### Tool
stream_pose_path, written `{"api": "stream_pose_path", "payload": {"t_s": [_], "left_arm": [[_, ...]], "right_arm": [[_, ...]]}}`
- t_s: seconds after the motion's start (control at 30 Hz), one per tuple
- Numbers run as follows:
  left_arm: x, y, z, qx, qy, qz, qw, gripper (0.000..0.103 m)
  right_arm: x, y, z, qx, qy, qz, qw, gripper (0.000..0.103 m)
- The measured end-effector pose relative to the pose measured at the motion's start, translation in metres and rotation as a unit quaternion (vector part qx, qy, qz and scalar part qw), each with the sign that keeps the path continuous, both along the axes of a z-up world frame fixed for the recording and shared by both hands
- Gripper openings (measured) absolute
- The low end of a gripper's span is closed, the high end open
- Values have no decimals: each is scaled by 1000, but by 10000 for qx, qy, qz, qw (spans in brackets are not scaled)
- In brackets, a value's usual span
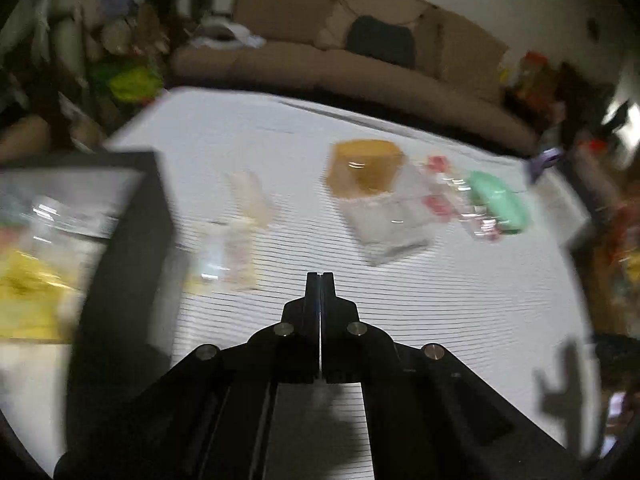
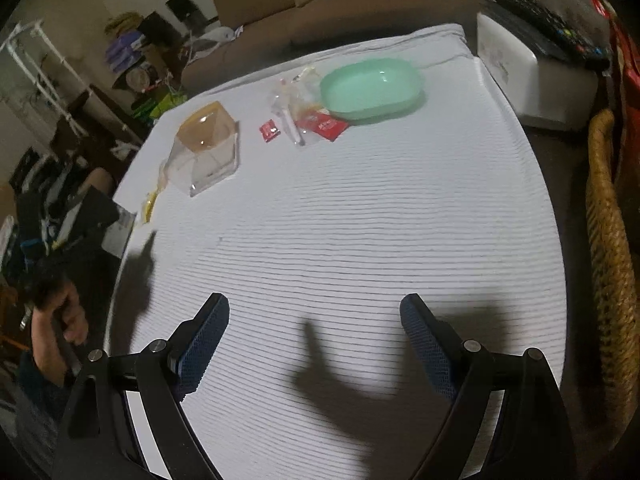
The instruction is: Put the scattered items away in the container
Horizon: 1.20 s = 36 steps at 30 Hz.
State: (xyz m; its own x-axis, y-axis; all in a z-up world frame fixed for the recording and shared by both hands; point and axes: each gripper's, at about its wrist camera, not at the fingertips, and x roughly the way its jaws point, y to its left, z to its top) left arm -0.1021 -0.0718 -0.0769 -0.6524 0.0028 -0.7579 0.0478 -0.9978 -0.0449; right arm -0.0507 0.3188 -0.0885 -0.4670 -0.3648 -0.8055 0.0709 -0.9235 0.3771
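Observation:
In the blurred left wrist view my left gripper [image 1: 321,276] is shut with nothing between its fingers, above the white striped cloth. A black container [image 1: 132,240] stands to its left, with yellow and clear items inside. Clear packets [image 1: 228,248] lie just ahead beside the container. Farther off are an orange-topped clear box [image 1: 366,172], a clear bag [image 1: 390,224], red sachets [image 1: 440,200] and a mint green dish [image 1: 498,200]. My right gripper [image 2: 314,300] is open and empty over bare cloth, well short of the box [image 2: 208,140], sachets [image 2: 269,130] and dish [image 2: 372,88].
A white box [image 2: 532,76] with remote controls on top stands at the table's far right corner. A wicker chair [image 2: 612,248] lines the right edge. A person's hand [image 2: 64,320] is off the left edge. A brown sofa [image 1: 340,56] lies behind the table.

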Motion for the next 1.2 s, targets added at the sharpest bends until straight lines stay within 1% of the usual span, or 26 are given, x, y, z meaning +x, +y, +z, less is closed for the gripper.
{"api": "stream_pose_path", "payload": {"t_s": [0.03, 0.07, 0.13, 0.2, 0.27, 0.33, 0.37, 0.43, 0.5, 0.53, 0.57, 0.6, 0.63, 0.67, 0.7, 0.77, 0.8, 0.83, 0.87, 0.9, 0.97, 1.03, 1.1, 1.13, 1.17, 1.2], "left_arm": [[-3, 1, -4, -418, -41, 221, 9989, 16], [-7, 2, -8, -716, -86, 408, 9966, 32], [-21, 10, -18, -1116, -117, 447, 9927, 36], [-35, 21, -29, -1544, -157, 346, 9873, 54], [-56, 34, -48, -2124, -279, 257, 9764, 63], [-70, 40, -69, -2643, -422, 297, 9631, 63], [-74, 42, -75, -2820, -412, 308, 9580, 64], [-76, 44, -79, -2955, -192, 349, 9545, 66], [-82, 44, -82, -2948, -175, 381, 9546, 66], [-84, 42, -83, -2873, -183, 390, 9569, 64], [-86, 38, -82, -2608, -211, 346, 9645, 47], [-87, 32, -82, -2194, -294, 262, 9748, 18], [-89, 26, -82, -1852, -472, 250, 9812, 3], [-88, 24, -82, -1722, -531, 250, 9833, 0], [-86, 22, -80, -1450, -577, 193, 9876, 0], [-77, 16, -73, -637, -698, 50, 9955, 0], [-70, 13, -69, -120, -778, -39, 9969, 0], [-61, 14, -64, 248, -823, -99, 9963, 0], [-53, 19, -60, 508, -830, -227, 9950, 0], [-39, 25, -51, 856, -809, -444, 9920, 0], [-10, 34, -28, 1410, -755, -705, 9846, 0], [25, 41, 0, 1930, -580, -1039, 9740, 0], [51, 46, 18, 2212, -453, -1370, 9645, 0], [67, 45, 22, 2277, -384, -1455, 9620, 0], [74, 41, 26, 2155, -327, -1413, 9657, 0], [79, 37, 25, 1836, -248, -1273, 9744, 0]], "right_arm": [[0, 1, -1, -100, -38, -30, 9999, 90], [0, 1, -1, -176, -72, -34, 9998, 90], [1, 0, 0, -149, -70, 8, 9999, 90], [2, -3, 2, 9, -35, 52, 10000, 90], [3, -5, 4, 119, 16, 87, 9999, 90], [1, -5, 4, 107, 31, 98, 9999, 90], [0, -5, 3, 98, 29, 103, 9999, 90], [-2, -5, -1, 122, -12, 109, 9999, 90], [-3, -4, -3, 140, -60, 111, 9998, 90], [-3, -4, -4, 133, -73, 112, 9998, 90], [-3, -3, -4, 129, -76, 111, 9998, 90], [-3, -3, -4, 128, -70, 112, 9998, 90], [-2, -4, -3, 125, -57, 122, 9998, 90], [-1, -4, -2, 125, -34, 143, 9998, 90], [-1, -5, -1, 137, -10, 166, 9998, 90], [-1, -6, -1, 150, 0, 184, 9997, 90], [-1, -7, -1, 134, -9, 180, 9997, 90], [-1, -6, -1, 88, -24, 172, 9998, 90], [0, -6, 0, 39, -28, 163, 9999, 90], [0, -5, 1, -1, -17, 152, 9999, 90], [2, -4, 6, -75, 47, 143, 9999, 90], [4, -2, 12, -88, 135, 117, 9998, 90], [5, 0, 16, -103, 220, 91, 9997, 90], [6, 1, 18, -117, 249, 73, 9996, 90], [6, 2, 18, -125, 260, 51, 9996, 90], [6, 3, 17, -127, 247, 24, 9996, 90]]}}
